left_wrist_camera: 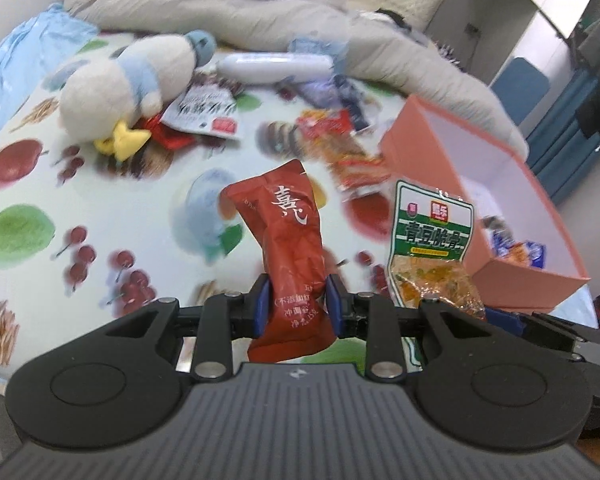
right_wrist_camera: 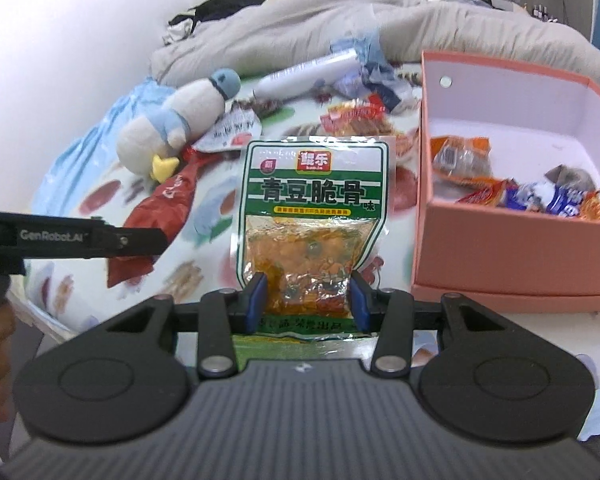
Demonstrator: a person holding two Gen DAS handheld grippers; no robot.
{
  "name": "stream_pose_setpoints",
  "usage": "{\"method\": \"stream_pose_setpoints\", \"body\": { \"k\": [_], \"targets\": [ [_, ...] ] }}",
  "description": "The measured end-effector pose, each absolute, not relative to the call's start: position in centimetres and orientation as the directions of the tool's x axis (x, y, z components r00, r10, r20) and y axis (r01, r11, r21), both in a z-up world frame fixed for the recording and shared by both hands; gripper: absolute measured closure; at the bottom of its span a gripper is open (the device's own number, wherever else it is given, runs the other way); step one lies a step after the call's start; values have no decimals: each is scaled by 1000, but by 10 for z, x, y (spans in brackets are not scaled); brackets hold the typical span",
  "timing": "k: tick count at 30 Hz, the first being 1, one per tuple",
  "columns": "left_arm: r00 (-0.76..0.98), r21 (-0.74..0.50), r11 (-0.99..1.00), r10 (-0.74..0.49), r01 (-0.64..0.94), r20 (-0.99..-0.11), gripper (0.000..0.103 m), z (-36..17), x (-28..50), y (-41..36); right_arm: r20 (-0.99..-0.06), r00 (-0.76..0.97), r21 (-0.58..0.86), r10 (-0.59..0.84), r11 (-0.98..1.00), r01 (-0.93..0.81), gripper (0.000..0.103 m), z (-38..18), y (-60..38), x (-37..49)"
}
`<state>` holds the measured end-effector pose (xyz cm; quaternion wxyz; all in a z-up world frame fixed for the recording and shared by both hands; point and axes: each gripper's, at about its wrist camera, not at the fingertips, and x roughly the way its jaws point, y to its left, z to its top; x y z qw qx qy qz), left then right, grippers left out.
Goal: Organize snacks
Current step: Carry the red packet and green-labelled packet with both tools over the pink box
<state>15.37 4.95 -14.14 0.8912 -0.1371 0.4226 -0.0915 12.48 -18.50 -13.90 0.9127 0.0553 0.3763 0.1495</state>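
between the blue pads of the left gripper (left_wrist_camera: 298, 304) a red sachet (left_wrist_camera: 290, 248) is pinched at its lower third, its top end leaning away to the left and lifted off the fruit-print sheet (left_wrist_camera: 28, 216). just right of it hangs the green-and-white snack pack (left_wrist_camera: 428, 240), clamped low down by the right gripper (right_wrist_camera: 306, 300), whose pads press both side edges of the clear lower part of the pack; the bottom seal sticks out below the pads. ahead and to the right of the right gripper stands the pink box (right_wrist_camera: 500, 256), open at the top, its near wall close beside the pack's right edge but not touching it. inside lie several small wrapped snacks (right_wrist_camera: 540, 200) along the near wall, with bare floor toward the far wall. ahead of both grippers more loose packets (left_wrist_camera: 340, 148) lie scattered on the sheet near the box's far corner. farther ahead and to the left lies a plush duck (left_wrist_camera: 140, 88), partly over a white pouch (left_wrist_camera: 200, 112). past it lie a white tube (left_wrist_camera: 272, 66) and a grey duvet (left_wrist_camera: 220, 12). bare sheet lies left of the red sachet.
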Motion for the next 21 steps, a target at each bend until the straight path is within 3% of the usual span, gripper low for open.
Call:
{"method": "stream_pose_setpoints", "body": {
  "k": [12, 21],
  "targets": [
    [700, -337, 929, -341, 150, -627, 69, -74, 157, 13, -573, 775, 193, 268, 962, -191, 57, -86, -222, 114],
    [669, -364, 891, -447, 273, -593, 69, -61, 167, -35, -551, 809, 194, 204, 974, -114, 57, -81, -260, 108]
  ]
}}
